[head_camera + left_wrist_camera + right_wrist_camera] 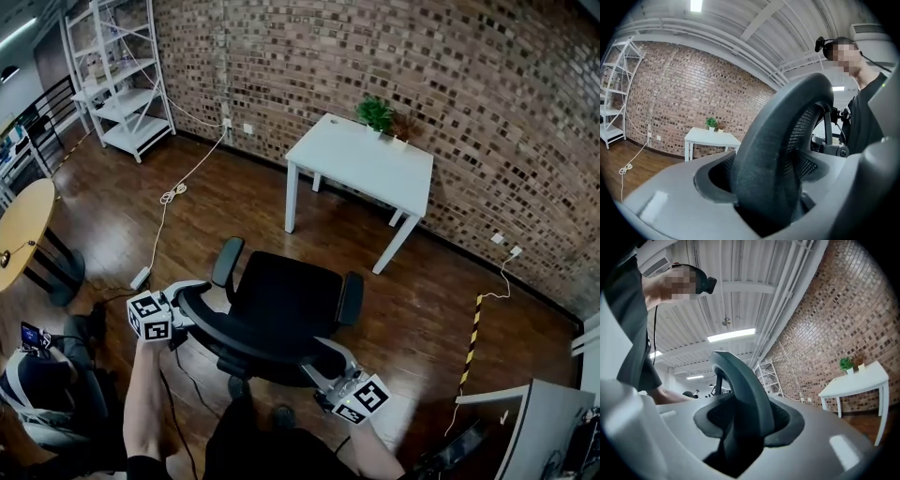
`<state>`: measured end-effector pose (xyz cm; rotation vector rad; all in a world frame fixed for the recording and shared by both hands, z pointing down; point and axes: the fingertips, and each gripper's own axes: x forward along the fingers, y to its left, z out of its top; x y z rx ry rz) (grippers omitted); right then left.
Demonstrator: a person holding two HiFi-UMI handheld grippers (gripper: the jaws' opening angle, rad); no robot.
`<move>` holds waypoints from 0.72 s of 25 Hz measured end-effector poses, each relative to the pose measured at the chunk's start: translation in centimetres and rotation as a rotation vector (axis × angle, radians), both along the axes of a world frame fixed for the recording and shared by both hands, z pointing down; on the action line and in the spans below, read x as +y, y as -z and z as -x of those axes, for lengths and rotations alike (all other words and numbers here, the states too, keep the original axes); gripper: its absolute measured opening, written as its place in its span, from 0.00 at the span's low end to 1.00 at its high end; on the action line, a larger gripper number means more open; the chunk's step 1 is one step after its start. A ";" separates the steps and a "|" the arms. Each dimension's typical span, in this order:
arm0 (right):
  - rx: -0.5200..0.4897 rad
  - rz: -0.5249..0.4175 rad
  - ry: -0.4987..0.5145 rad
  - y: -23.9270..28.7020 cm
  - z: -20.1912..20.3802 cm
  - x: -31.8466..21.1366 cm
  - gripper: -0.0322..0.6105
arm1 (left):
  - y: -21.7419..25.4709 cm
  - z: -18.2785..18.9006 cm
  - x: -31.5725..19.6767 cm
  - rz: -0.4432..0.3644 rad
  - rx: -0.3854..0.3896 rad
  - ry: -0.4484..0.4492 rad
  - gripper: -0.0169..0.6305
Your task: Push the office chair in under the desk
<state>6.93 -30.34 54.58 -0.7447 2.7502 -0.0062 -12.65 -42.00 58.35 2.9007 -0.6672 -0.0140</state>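
Wood floor: left tool, right tool grip chair.

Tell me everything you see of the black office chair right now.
The black office chair stands upright on the dark wooden floor, facing the white desk but clear of it, not yet under. It has a padded seat, two black armrests and a curved mesh backrest with a thick dark rim. The left gripper and right gripper each clamp that rim's top edge, one at either end. Its base is mostly hidden beneath the seat.
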 end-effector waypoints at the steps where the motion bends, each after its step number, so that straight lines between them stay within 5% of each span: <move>1: 0.000 -0.003 -0.018 0.2 0.1 -1.0 0.31 | 0.3 0.0 -1.2 -0.001 -0.001 -0.010 0.93; 9: 0.007 0.010 -0.186 0.3 1.7 -11.2 0.32 | 1.3 0.0 -12.6 -0.005 -0.007 -0.162 0.89; 18: 0.027 0.039 -0.338 -0.8 -1.5 -20.2 0.33 | 1.1 -3.8 -22.1 -0.012 -0.039 -0.253 0.89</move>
